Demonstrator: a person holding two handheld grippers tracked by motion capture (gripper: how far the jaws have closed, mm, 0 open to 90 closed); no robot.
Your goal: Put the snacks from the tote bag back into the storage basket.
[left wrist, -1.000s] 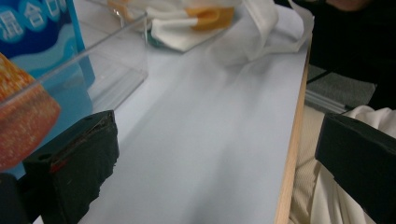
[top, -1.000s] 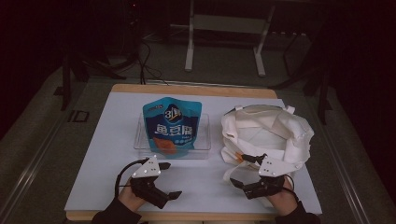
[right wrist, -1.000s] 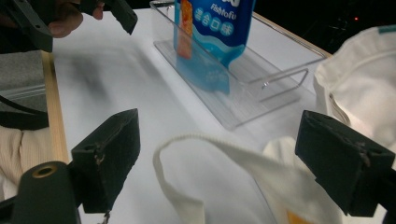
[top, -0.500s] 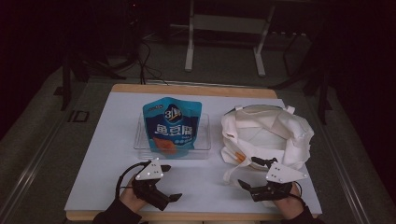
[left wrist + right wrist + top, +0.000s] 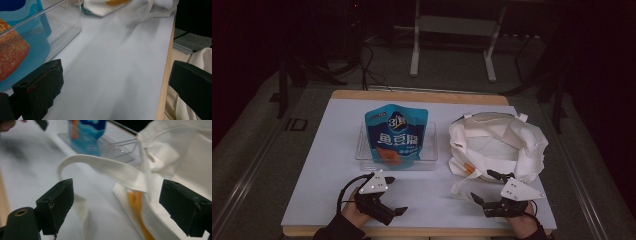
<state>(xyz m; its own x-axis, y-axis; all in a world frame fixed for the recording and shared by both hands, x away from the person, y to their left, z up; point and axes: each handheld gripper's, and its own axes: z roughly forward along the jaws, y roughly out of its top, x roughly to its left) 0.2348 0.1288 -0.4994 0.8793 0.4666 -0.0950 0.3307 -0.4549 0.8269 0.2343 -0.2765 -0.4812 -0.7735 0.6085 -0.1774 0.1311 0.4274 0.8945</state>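
Observation:
A blue snack bag (image 5: pixel 396 135) stands upright in a clear plastic tray (image 5: pixel 429 155) at the table's middle. A white tote bag (image 5: pixel 499 142) lies to its right, its strap (image 5: pixel 462 187) looping toward the near edge. My left gripper (image 5: pixel 394 196) rests near the front edge below the tray, open and empty. My right gripper (image 5: pixel 484 186) is open just in front of the tote's near corner. In the right gripper view the strap (image 5: pixel 107 167) arches ahead of the wide-apart jaws of the right gripper (image 5: pixel 116 202), untouched. In the left gripper view the left gripper (image 5: pixel 115 82) spans bare tabletop.
The white table top (image 5: pixel 332 165) has a wooden front edge (image 5: pixel 165 75). The tray's clear wall (image 5: pixel 62 27) is at the left in the left gripper view. An orange mark (image 5: pixel 137 205) shows on the tote's side. Metal stand legs (image 5: pixel 452 45) rise beyond the table.
My right gripper has drifted a little to the right and toward the near edge, away from the tote's strap. The left gripper has barely moved.

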